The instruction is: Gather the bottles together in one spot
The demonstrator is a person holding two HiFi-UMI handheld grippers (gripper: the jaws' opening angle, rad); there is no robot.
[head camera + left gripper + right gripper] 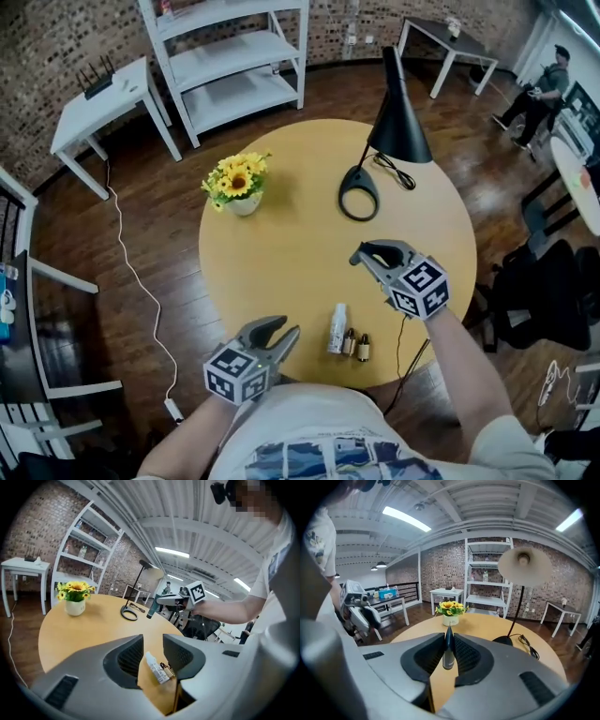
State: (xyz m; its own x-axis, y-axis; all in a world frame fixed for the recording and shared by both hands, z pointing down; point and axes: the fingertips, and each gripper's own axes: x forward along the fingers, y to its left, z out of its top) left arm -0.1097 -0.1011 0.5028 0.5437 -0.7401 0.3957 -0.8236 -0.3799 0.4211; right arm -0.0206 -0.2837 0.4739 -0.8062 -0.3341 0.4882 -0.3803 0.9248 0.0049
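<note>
Over a round wooden table [281,253] on plank floor [141,234]; brick wall [37,56] and white shelf [234,56] beyond. Flowers [236,178] and a black lamp [394,122] stand on the far half, well apart from the near edge. There I see a white bottle [337,328] with two amber bottles [356,345] just beside it. Left gripper [153,641] hovers near them, jaws apart, holding nothing. Right gripper [449,638] is right of the group, jaws pinched tight on a slim dark bottle [448,654].
</note>
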